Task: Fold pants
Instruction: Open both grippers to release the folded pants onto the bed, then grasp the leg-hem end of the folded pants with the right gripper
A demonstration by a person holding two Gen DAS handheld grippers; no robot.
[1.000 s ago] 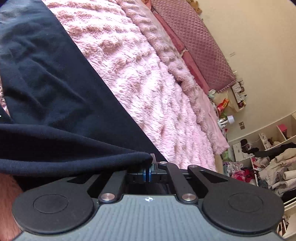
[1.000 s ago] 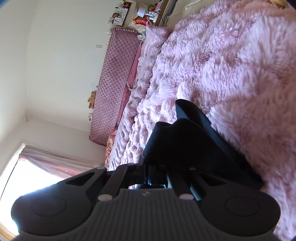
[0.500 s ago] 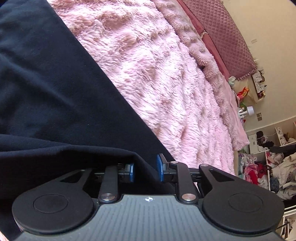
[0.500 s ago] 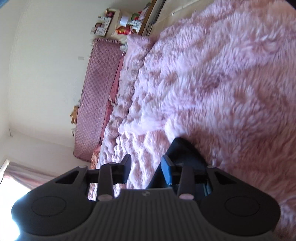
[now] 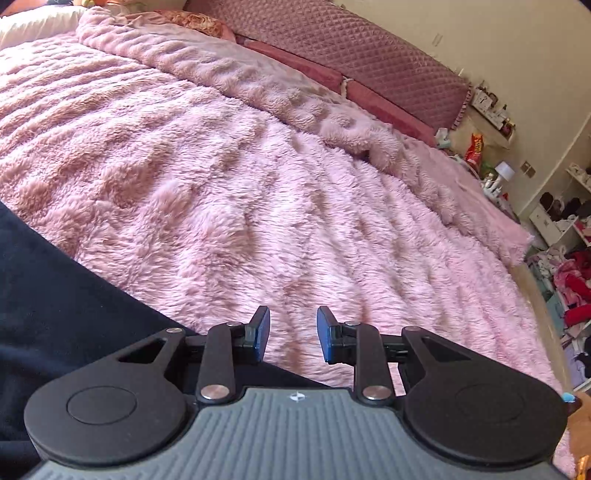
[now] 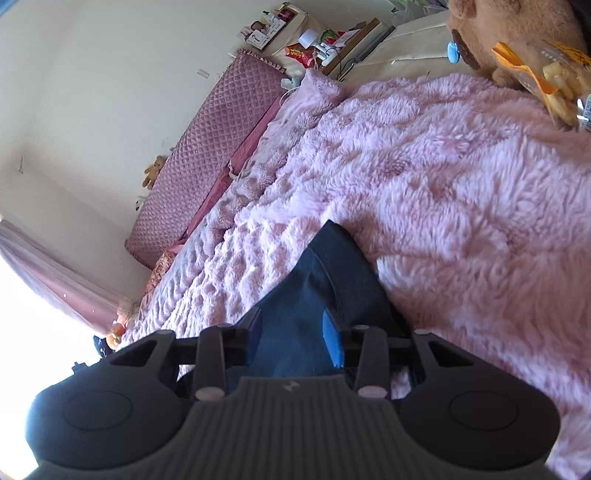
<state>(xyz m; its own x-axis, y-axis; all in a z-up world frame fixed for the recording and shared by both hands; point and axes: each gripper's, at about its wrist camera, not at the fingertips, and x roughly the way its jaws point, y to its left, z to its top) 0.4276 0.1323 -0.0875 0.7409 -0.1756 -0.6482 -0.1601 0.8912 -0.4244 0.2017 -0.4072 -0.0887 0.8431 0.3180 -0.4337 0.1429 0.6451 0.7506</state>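
Dark navy pants (image 5: 55, 317) lie on the fluffy pink blanket (image 5: 258, 192), filling the lower left of the left wrist view. My left gripper (image 5: 292, 334) is open and empty, above the pants' edge with blanket showing between its blue pads. In the right wrist view a corner of the pants (image 6: 325, 280) lies flat on the blanket (image 6: 461, 192). My right gripper (image 6: 293, 338) is open and empty just above that cloth.
A quilted mauve headboard (image 5: 351, 51) runs along the far side of the bed. A bedside shelf with small items (image 5: 487, 147) and shelves with piled clothes (image 5: 565, 258) stand at the right. A brown plush toy (image 6: 517, 33) and a snack bag (image 6: 554, 85) lie on the bed's corner.
Both grippers were shut on the pants a second ago. They have opened, let go of the cloth and drawn back above it; the pants now lie on the blanket.
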